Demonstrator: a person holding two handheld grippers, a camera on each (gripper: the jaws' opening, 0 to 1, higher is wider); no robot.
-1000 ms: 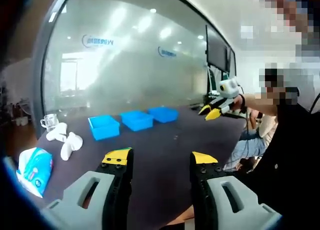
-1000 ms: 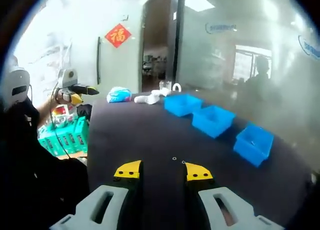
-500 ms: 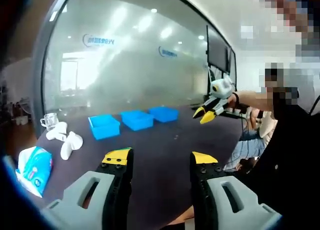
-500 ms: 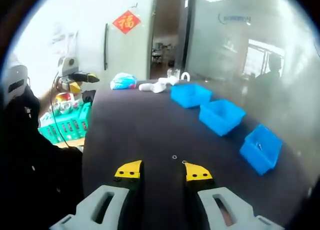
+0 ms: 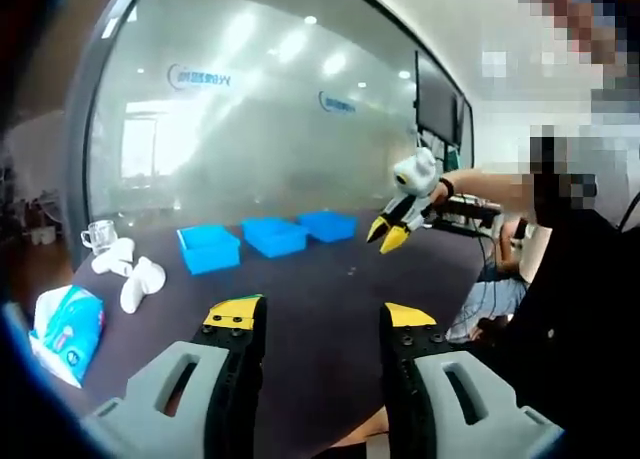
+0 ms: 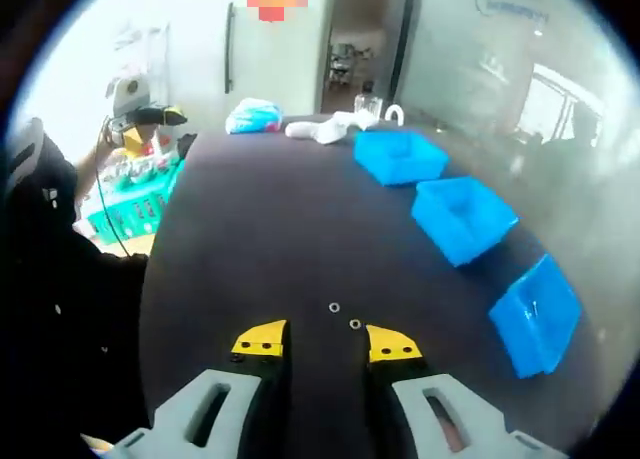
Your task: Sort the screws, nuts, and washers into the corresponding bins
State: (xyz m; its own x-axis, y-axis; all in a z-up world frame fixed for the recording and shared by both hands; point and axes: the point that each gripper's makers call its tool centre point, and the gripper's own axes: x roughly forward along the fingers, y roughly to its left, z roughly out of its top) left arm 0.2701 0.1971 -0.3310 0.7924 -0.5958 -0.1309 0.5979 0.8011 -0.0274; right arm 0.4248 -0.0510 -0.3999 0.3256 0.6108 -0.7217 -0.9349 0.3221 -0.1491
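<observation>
Two small ring-shaped parts — nuts or washers, cannot tell — on dark table just ahead of right gripper, jaws apart, empty; three blue bins well beyond; left gripper wide, idle; approach step — next: lower, pinch one.

From my right tongs, held apart with a gap between the jaws, the dark table runs open ahead; two small rings lie just past the tips, with bare surface all around them. Three blue bins line the right side in a row, walling that edge, and the white objects and a glass crowd the far end. My left tongs hang at the near table edge with bare top ahead. A tissue pack sits at the left corner. The person's dark torso blocks the right.
</observation>
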